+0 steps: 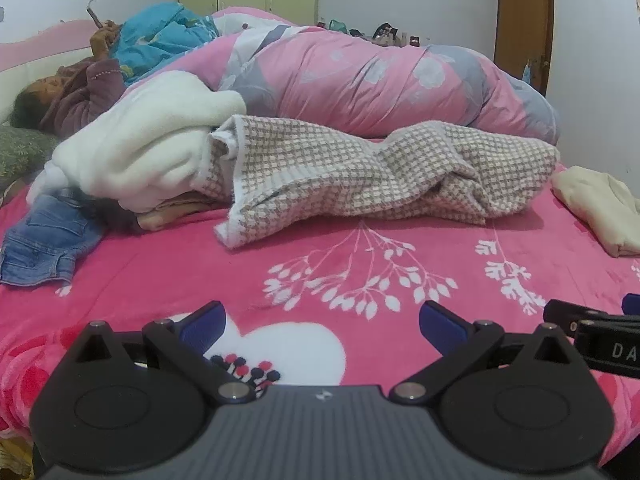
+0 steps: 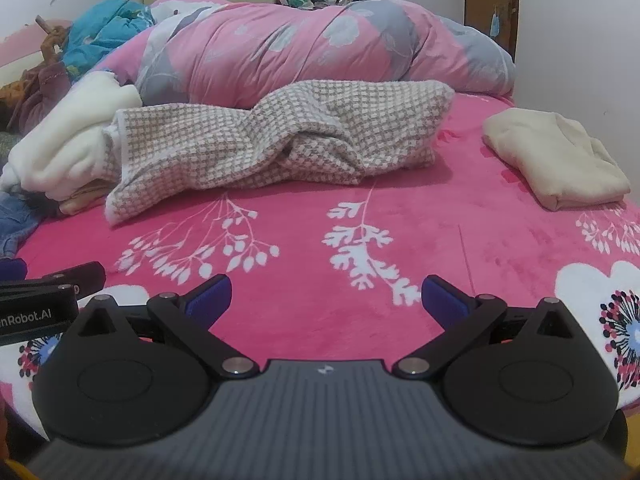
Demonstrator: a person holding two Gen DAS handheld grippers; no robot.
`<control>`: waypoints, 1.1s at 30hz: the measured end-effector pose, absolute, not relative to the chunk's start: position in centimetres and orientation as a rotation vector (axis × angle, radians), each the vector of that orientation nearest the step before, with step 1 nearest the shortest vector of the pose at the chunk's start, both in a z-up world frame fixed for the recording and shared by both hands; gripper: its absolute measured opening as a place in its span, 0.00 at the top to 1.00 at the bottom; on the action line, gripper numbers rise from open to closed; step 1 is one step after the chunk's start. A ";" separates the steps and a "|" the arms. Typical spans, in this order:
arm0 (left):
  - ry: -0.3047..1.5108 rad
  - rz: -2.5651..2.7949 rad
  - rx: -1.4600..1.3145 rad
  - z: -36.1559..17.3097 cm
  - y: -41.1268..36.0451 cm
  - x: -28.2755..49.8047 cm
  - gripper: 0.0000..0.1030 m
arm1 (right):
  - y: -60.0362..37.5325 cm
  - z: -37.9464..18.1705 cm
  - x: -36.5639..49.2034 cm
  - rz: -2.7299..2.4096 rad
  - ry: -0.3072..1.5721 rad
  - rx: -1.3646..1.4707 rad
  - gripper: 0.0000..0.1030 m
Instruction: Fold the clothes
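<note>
With my left tool (image 1: 322, 320) and right tool (image 2: 326, 294) both spread empty over the bed's (image 2: 460, 220) near edge, I risk snagging the white fleece (image 1: 140, 152) while grabbing the crumpled houndstooth knit (image 2: 280, 140).

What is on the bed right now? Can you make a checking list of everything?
Surface: pink flowered blanket, bare in front.
Job's things: checked knit garment crumpled mid-bed; white fleece and jeans heaped at its left; cream garment folded at right.
Clutter: rolled pink quilt behind the clothes.
Grippers: left gripper and right gripper both open, empty, above the blanket.
Cables: nothing seen.
Surroundings: a person lying at the far left; wooden door; white walls.
</note>
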State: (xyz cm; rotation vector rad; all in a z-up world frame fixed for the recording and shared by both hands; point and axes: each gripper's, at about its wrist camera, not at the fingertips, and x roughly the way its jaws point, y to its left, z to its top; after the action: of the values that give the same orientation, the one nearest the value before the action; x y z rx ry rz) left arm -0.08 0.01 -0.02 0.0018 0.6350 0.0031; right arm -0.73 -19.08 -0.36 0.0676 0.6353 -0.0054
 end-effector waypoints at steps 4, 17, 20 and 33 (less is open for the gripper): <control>0.652 -0.011 -0.007 -0.2 0.0 0.0 0.00 | -19.1 -0.4 -0.8 -0.004 0.635 0.068 0.01; 0.689 -0.030 -0.048 -1.6 1.5 -0.2 0.00 | -18.5 -0.5 -0.6 -0.049 0.644 0.044 0.01; 0.684 -0.018 -0.079 -1.5 2.2 -0.4 0.00 | -18.5 -0.7 -0.7 -0.055 0.655 0.050 0.01; 0.676 0.003 -0.038 -1.7 1.5 -0.7 0.00 | -18.8 -1.2 -0.6 -0.075 0.683 0.071 0.01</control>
State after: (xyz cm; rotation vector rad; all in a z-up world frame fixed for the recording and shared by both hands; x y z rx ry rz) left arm -0.72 1.48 -1.71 -0.0378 0.6762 0.0030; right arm -0.61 -18.81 -1.24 0.0714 0.6833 -0.0753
